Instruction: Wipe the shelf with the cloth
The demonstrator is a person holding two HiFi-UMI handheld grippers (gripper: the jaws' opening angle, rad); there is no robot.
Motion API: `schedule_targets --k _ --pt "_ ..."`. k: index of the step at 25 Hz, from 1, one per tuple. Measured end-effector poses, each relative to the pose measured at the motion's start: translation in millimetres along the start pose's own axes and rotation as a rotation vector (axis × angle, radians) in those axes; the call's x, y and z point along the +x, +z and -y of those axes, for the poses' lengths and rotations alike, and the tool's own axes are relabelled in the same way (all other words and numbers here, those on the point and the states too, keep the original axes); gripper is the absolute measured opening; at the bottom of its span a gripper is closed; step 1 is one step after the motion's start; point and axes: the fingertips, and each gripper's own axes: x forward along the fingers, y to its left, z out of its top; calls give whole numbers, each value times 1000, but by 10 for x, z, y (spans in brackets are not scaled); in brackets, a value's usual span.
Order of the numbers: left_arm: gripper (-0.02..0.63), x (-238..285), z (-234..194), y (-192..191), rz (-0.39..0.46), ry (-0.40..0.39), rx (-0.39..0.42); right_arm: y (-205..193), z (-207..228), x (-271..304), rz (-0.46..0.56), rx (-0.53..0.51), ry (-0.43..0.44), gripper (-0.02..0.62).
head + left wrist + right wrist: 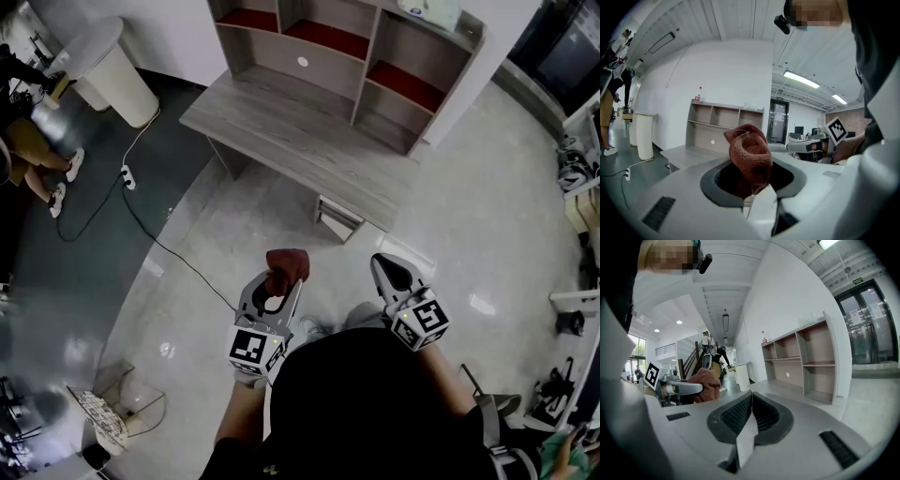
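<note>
Your left hand-held gripper (278,284) is clamped on the red-brown cloth (287,264), which bunches up out of its jaws; the left gripper view confirms the grip. Your right hand-held gripper (392,272) has its jaws pressed together on nothing. You hold both over the floor (281,216), well apart from the shelf (323,66) and the desk (291,141) in front of it. Judgement: cloth secured, wiping not yet begun, no shelf surface touched. Left to do: approach the shelf, then wipe its compartments.
</note>
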Motion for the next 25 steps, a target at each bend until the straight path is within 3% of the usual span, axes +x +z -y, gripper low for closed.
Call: schedule_targets --k 4,8,14,25 --pt "149 25 -340 -88 -24 29 -22 -37 -79 260 -31 -92 10 -2" --pt "149 274 -683 1 -16 62 -20 101 63 633 -10 -114 20 -2" --pt "149 923 -1327 363 -1 111 39 305 544 1496 15 -89 62 -2" --pt "149 2457 -2273 959 -23 151 28 870 1668 2804 -9 -55 100 -2"
